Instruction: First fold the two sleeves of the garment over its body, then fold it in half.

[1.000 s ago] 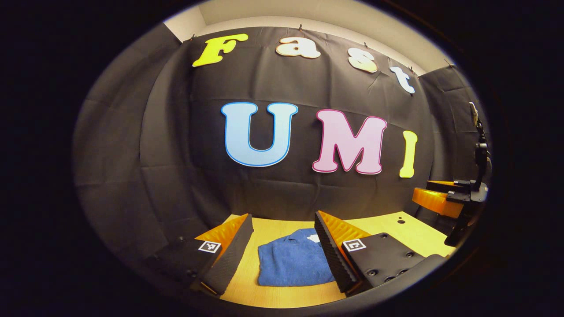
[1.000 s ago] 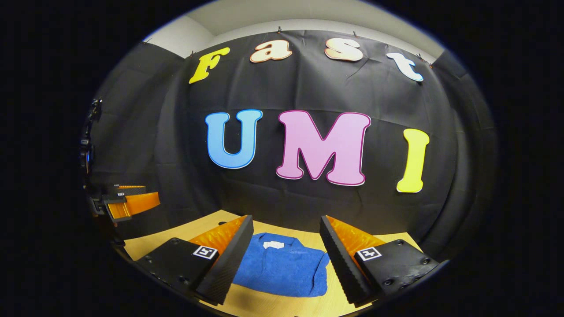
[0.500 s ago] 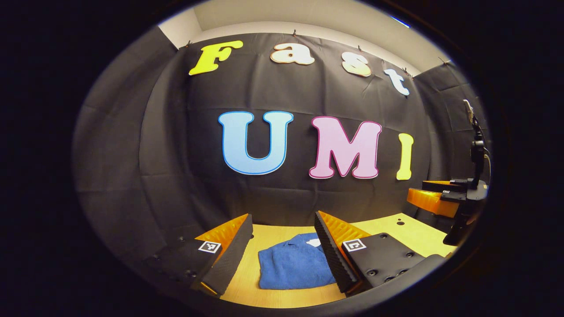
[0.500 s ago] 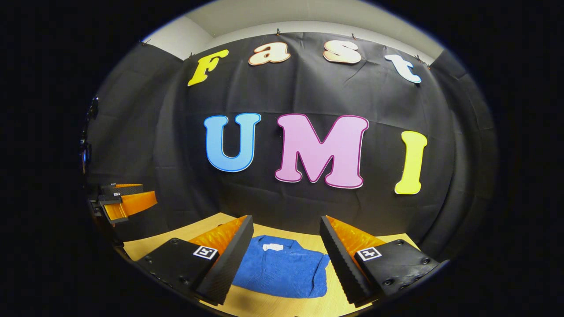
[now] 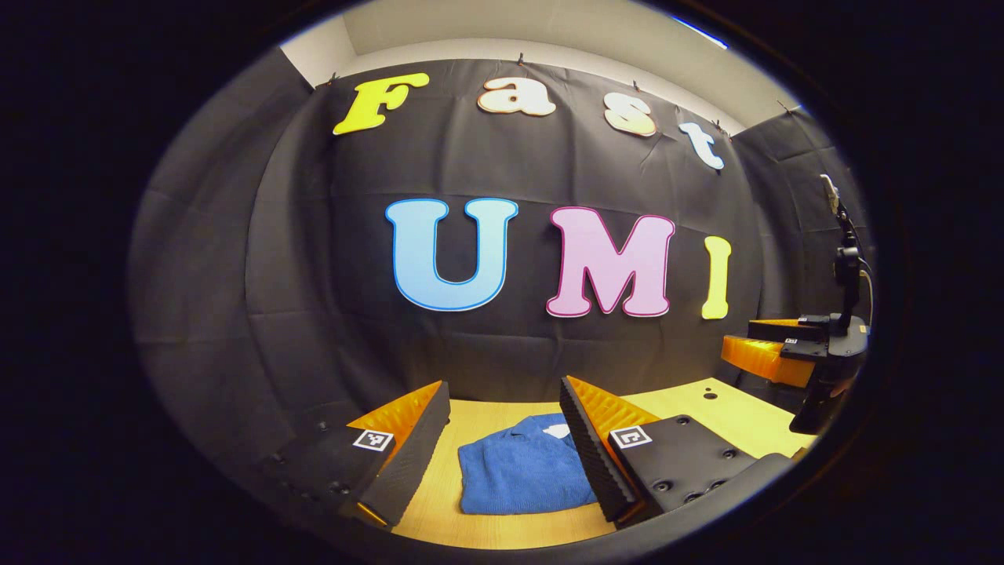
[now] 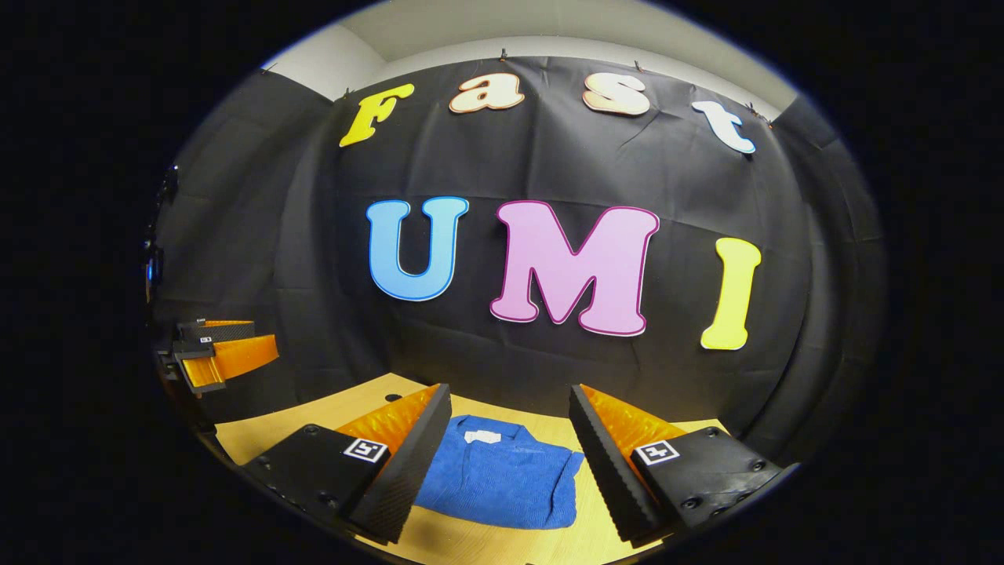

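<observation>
- The garment (image 5: 525,475) is blue and lies folded on the table (image 5: 729,420), a compact shape close to a rectangle.
- In the left gripper view, the left gripper (image 5: 502,447) is held above the table with its fingers (image 5: 408,463) wide apart, and nothing is between them except the sight of the garment below.
- The garment lies there between the two fingers, and the right finger hides its right edge (a small white label is visible near its far edge).
- In the right gripper view, the right gripper (image 6: 510,459) is also above the table (image 6: 259,428), its fingers (image 6: 608,471) spread wide and holding nothing.
- The garment (image 6: 502,479) shows between these fingers as well, with the white label at the far side; the left finger covers a part of its left edge.
- No finger touches the garment in either view.
- The right gripper (image 5: 773,349) also appears far at the right edge of the left gripper view, in the air over the right end of the table, well apart from the garment.
- The left gripper (image 6: 223,357) appears far at the left edge of the right gripper view, in the air near the left end of the table.
- The wall (image 6: 549,377) of black cloth stands behind the table.
</observation>
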Motion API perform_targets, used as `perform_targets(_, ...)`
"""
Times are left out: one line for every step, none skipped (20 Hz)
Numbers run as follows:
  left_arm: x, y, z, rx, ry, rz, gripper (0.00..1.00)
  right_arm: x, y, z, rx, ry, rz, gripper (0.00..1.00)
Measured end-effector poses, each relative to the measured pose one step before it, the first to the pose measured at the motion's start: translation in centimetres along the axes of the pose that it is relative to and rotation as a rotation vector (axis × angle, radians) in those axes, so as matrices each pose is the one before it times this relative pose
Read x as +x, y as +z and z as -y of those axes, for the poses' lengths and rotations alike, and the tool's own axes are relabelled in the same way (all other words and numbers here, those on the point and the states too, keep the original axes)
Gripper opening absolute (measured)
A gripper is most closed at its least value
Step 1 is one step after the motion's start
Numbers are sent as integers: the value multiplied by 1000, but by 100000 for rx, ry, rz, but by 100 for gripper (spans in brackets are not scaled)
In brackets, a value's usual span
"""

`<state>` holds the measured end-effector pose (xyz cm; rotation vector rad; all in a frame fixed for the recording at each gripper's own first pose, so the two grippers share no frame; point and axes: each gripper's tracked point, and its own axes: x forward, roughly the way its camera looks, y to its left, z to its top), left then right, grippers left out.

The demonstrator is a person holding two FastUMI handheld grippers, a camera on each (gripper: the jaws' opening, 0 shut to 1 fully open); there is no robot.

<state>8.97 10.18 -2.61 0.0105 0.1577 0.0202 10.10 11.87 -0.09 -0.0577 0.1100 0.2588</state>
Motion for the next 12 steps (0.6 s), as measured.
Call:
perform_targets(57, 126, -21, -100, -89, 273, 83, -130, -71, -87, 300, -54, -512, 98)
perform_targets(81, 100, 80, 33, -156, 296, 82, 36, -124, 29, 202, -293, -437, 98)
perform_targets(166, -63, 27, 355, -401, 223, 83, 198, -38, 229, 208, -562, -211, 98)
perform_targets(54, 58, -28, 351, -22, -5, 83, -38, 32, 7, 150, -353, 161, 98)
perform_targets(103, 46, -44, 364, -157, 68, 83, 180, 114, 107, 246, -276, 259, 98)
perform_targets(91, -49, -40, 250, 108, -56, 83, -72, 126, 19, 232, -288, 414, 98)
perform_targets(133, 94, 3, 151, -7, 195, 82, 156, 64, 59, 279, -252, 340, 98)
perform_targets(-33, 197, -15, 66, 6, 198, 82, 82, 47, -33, 368, -195, 318, 98)
perform_targets(60, 170, -7, 230, -2, 132, 83, -23, 101, -103, 380, -29, 232, 98)
perform_targets(207, -20, -7, 442, 129, 238, 83, 174, -63, 54, 227, -43, -32, 98)
perform_targets(-35, 109, -15, 569, 33, 112, 82, 144, -30, -1, 156, -11, -43, 98)
perform_targets(30, 35, -3, 582, -48, 184, 82, 180, -65, -6, 54, -4, 106, 98)
